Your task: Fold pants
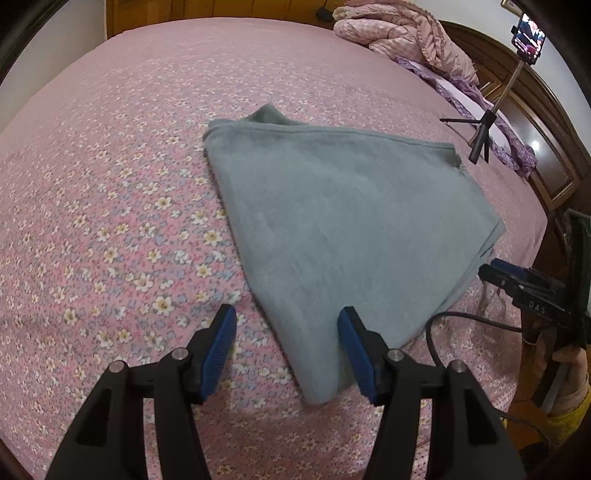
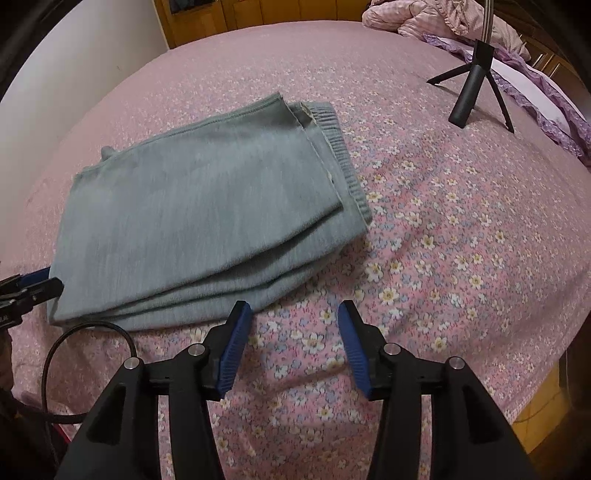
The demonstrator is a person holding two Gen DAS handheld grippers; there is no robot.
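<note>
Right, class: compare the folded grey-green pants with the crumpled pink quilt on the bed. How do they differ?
The folded grey-green pants lie flat in neat stacked layers; the crumpled pink quilt is heaped and rumpled. The pants are plain in colour; the quilt looks checked and frilled. The pants sit mid-bed near both grippers; the quilt lies at the far edge. Both rest on the floral pink bedsheet.

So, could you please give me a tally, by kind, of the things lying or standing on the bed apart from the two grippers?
Folded grey-green pants: 1
Black tripod, holding a phone: 1
Pink quilt, bunched at the far end: 1
Purple ruffled pillow: 1
Total: 4, all on the floral bedsheet
</note>
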